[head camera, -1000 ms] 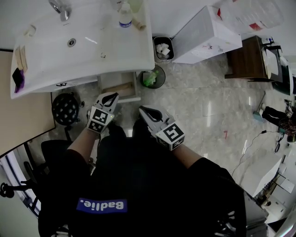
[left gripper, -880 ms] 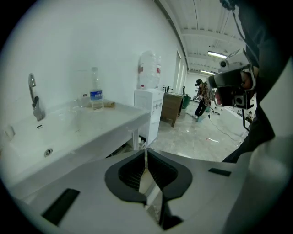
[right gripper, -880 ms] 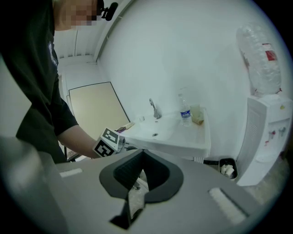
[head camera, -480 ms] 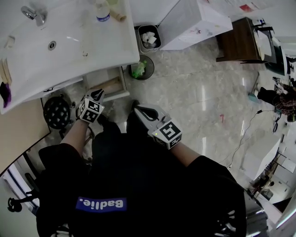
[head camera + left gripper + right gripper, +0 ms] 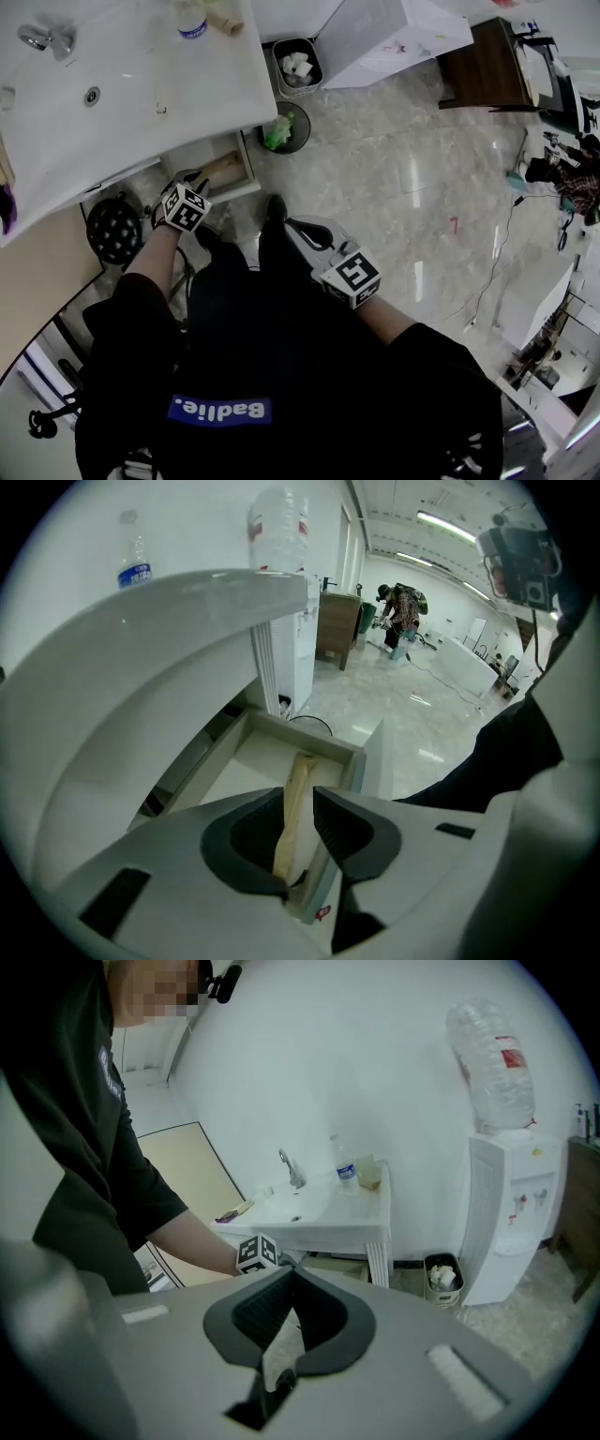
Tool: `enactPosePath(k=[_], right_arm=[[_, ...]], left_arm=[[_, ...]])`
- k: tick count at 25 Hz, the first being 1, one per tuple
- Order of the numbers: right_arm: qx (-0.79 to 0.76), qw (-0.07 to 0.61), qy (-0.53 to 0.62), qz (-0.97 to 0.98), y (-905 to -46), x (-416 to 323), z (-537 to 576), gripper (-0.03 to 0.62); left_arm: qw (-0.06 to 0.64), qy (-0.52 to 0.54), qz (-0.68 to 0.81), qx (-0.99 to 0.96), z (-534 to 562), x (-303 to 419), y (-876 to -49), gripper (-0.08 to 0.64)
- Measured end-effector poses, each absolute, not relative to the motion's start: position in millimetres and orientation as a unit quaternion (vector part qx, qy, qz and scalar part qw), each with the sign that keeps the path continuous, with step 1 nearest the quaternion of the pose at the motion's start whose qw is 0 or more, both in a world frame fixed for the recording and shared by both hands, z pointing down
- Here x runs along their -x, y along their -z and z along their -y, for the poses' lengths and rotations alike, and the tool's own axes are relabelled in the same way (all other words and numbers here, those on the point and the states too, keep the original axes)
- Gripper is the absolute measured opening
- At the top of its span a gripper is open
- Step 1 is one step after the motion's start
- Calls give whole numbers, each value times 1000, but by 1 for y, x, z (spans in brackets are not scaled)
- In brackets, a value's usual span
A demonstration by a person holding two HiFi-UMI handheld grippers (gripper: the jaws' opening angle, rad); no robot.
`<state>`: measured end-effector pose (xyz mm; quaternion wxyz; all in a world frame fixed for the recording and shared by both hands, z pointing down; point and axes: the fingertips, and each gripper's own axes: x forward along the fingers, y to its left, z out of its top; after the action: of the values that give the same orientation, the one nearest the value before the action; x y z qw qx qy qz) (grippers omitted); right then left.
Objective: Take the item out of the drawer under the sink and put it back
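The drawer (image 5: 246,171) under the white sink (image 5: 141,94) stands pulled out. A long beige item (image 5: 218,169) lies lengthwise inside it. My left gripper (image 5: 190,182) points steeply down over the drawer's near end. Its jaws have just been opening, and in the left gripper view the item (image 5: 302,766) shows in the gap of this gripper (image 5: 300,795); the pads do not press it. My right gripper (image 5: 293,226) hangs shut and empty over the floor, to the right of the drawer and apart from it (image 5: 292,1277).
A water bottle (image 5: 191,21) stands on the sink's back edge. A small bin with paper (image 5: 292,66) and a round bin with a green bag (image 5: 284,128) sit right of the drawer. A black round stool (image 5: 112,228) is on the left, a white water dispenser (image 5: 389,33) at the back.
My left gripper has dropped from in front of the sink to the drawer's near end, tipping further down. The right gripper has drifted slightly lower and right.
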<state>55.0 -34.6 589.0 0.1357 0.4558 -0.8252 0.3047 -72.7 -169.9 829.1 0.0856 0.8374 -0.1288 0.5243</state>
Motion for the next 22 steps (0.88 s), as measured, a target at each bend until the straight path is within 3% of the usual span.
enactPosePath(k=[22], right_arm=[[-480, 159, -363, 783, -629, -103, -8, 2]], left_arm=[[73, -620, 74, -777, 184, 73, -938, 110]])
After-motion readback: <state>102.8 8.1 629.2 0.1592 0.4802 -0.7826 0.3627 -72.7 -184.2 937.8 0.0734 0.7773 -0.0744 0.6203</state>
